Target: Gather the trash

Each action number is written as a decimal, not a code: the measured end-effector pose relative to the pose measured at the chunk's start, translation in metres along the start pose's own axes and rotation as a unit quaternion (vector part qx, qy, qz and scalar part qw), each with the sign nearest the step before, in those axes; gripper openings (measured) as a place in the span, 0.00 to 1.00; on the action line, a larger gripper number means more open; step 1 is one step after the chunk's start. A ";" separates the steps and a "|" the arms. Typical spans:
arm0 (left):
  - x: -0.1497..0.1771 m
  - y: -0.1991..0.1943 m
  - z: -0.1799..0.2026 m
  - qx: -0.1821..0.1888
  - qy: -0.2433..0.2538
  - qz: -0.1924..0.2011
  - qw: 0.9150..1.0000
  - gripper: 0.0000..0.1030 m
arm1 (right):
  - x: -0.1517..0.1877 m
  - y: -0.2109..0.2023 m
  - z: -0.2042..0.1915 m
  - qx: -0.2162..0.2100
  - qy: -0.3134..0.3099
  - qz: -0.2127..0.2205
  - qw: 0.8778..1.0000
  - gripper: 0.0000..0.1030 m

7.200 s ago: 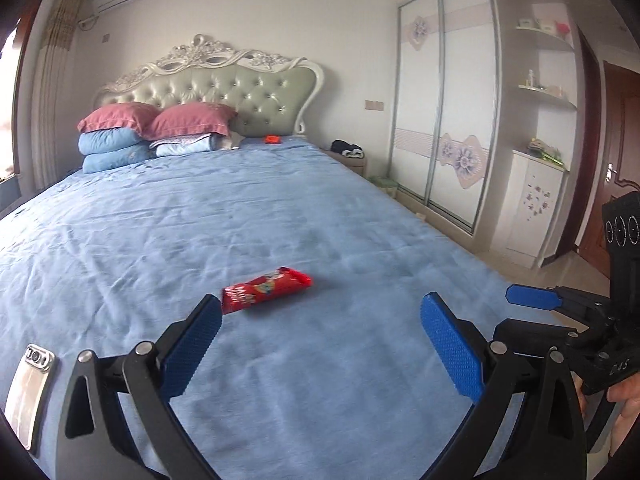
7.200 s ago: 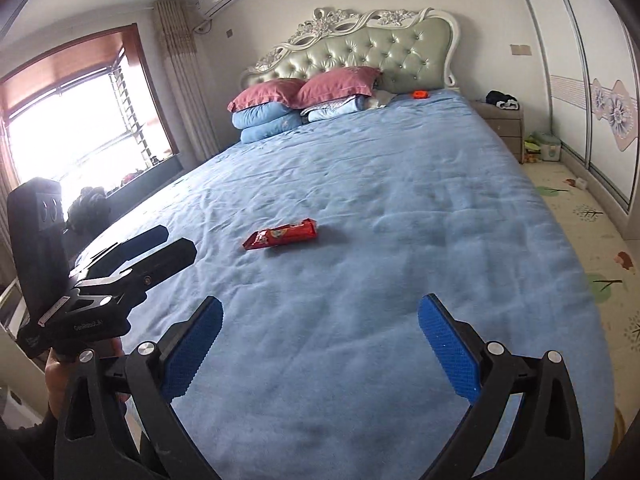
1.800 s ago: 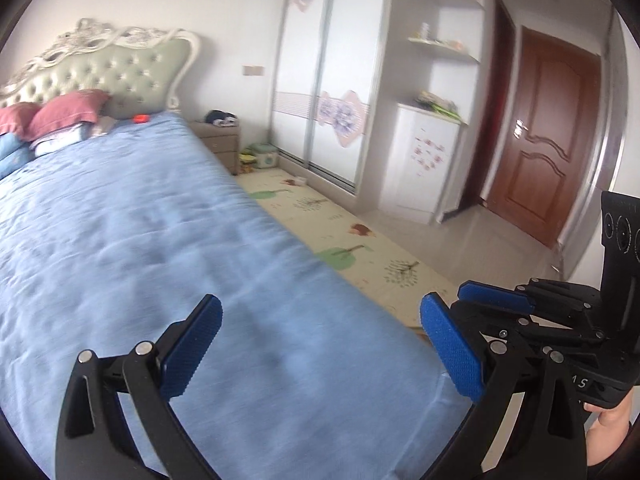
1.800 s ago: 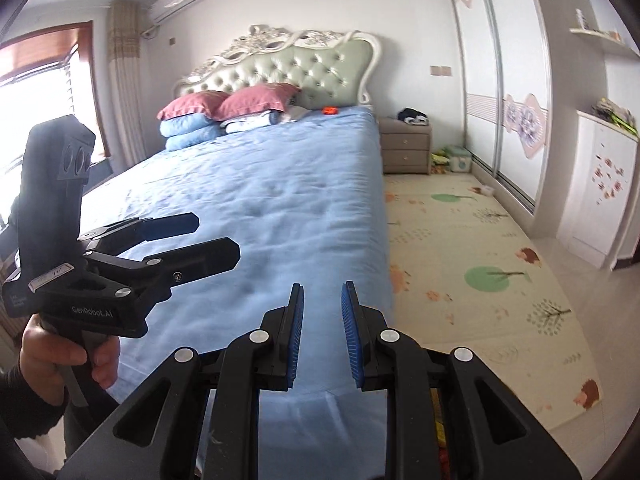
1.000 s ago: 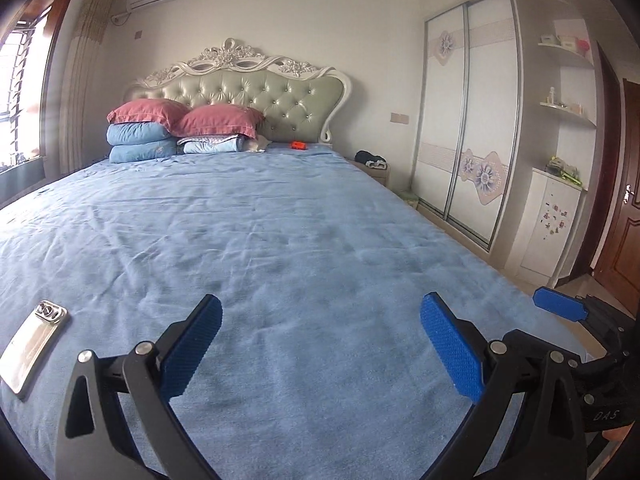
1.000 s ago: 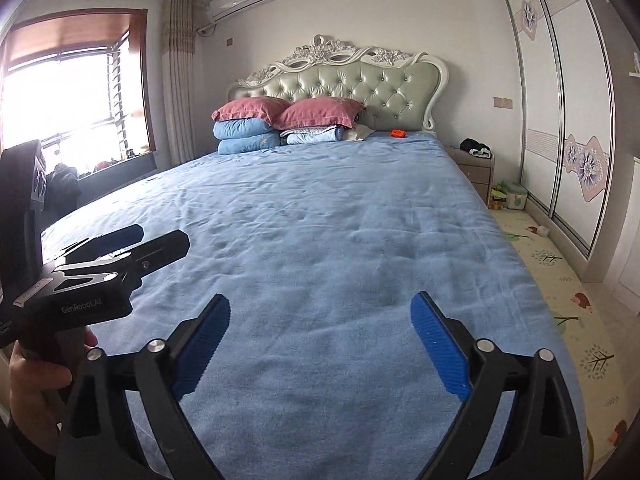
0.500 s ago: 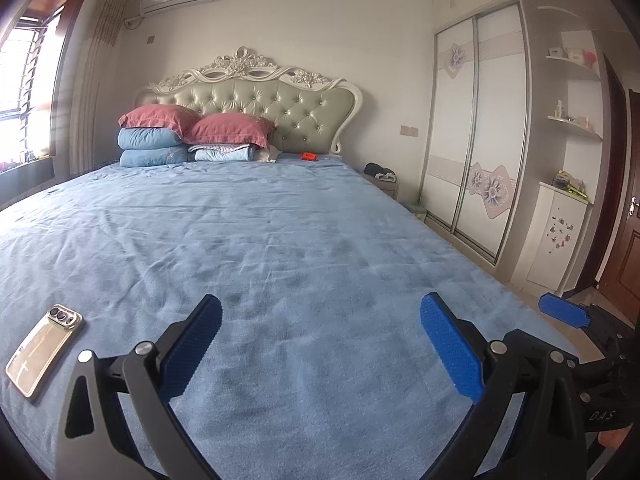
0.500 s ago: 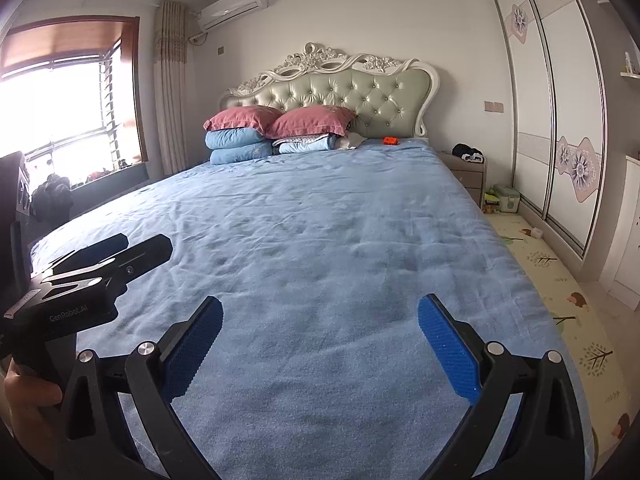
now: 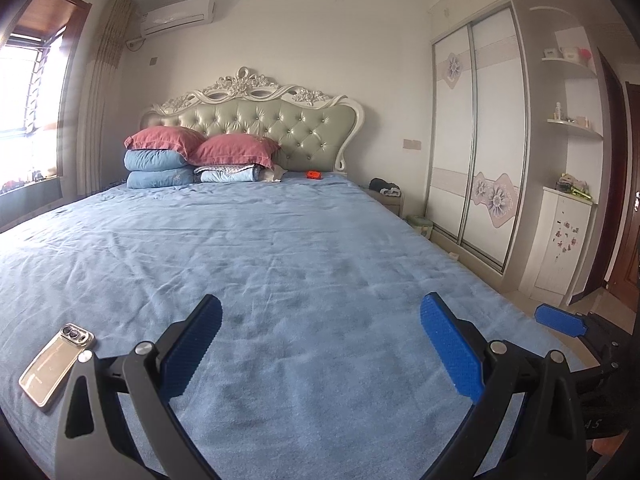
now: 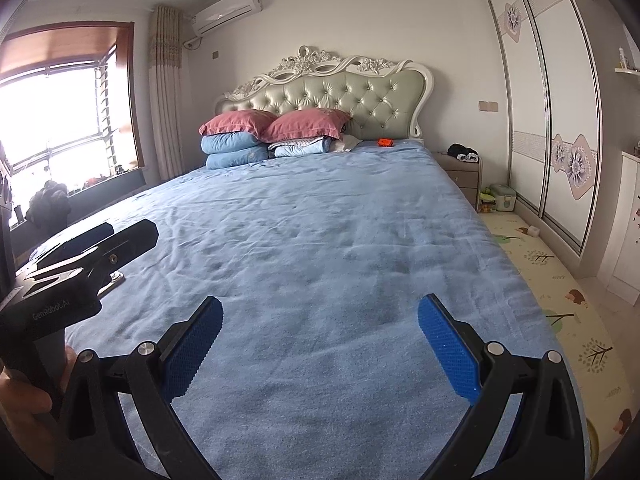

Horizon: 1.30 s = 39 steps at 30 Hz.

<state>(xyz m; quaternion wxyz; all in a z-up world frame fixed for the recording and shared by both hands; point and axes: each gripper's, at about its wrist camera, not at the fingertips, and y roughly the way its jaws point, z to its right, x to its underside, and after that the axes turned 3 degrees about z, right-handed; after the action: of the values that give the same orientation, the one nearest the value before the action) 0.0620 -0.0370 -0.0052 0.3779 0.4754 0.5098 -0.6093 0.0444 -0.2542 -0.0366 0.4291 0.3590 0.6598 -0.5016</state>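
No wrapper or other trash shows on the blue bed sheet [image 9: 300, 264] in either view now. My left gripper [image 9: 320, 340] is open and empty, held low over the foot of the bed; it also shows at the left of the right wrist view [image 10: 92, 248]. My right gripper [image 10: 320, 340] is open and empty beside it; one of its blue fingertips [image 9: 560, 320] shows at the right of the left wrist view. A small orange object [image 9: 314, 175] lies far off by the headboard [image 9: 256, 128].
A phone [image 9: 56, 364] lies on the sheet at the near left. Pillows [image 9: 192, 156] are stacked at the head. A nightstand [image 10: 460, 174], a wardrobe [image 9: 476, 152] and a patterned floor mat [image 10: 560, 280] are to the right of the bed.
Both views swung from the floor side back to the bed. The red wrapper seen earlier on the sheet is gone. My right gripper, shut earlier, has opened.
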 end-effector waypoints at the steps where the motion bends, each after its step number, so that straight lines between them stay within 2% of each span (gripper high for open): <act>1: 0.000 0.000 0.002 -0.003 0.004 0.001 1.000 0.96 | 0.000 0.000 0.001 0.000 0.001 0.000 1.000 0.92; 11: -0.003 0.000 0.019 -0.011 0.040 0.009 0.999 0.96 | -0.001 0.001 0.004 0.009 0.000 0.002 1.000 0.92; 20: -0.005 0.001 0.018 -0.010 0.034 0.016 0.999 0.96 | 0.001 0.004 0.010 0.014 0.007 -0.004 1.000 0.92; 32: -0.004 0.009 0.008 -0.020 0.018 0.006 1.000 0.96 | 0.001 0.006 0.012 0.013 0.010 -0.008 1.000 0.92; 39: -0.005 0.012 0.001 -0.005 0.000 -0.004 1.000 0.96 | 0.000 0.007 0.012 0.013 0.010 -0.007 1.000 0.92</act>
<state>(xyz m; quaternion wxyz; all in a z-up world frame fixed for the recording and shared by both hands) 0.0743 -0.0408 -0.0034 0.3781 0.4717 0.5150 -0.6077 0.0535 -0.2640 -0.0409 0.4142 0.3650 0.6597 -0.5099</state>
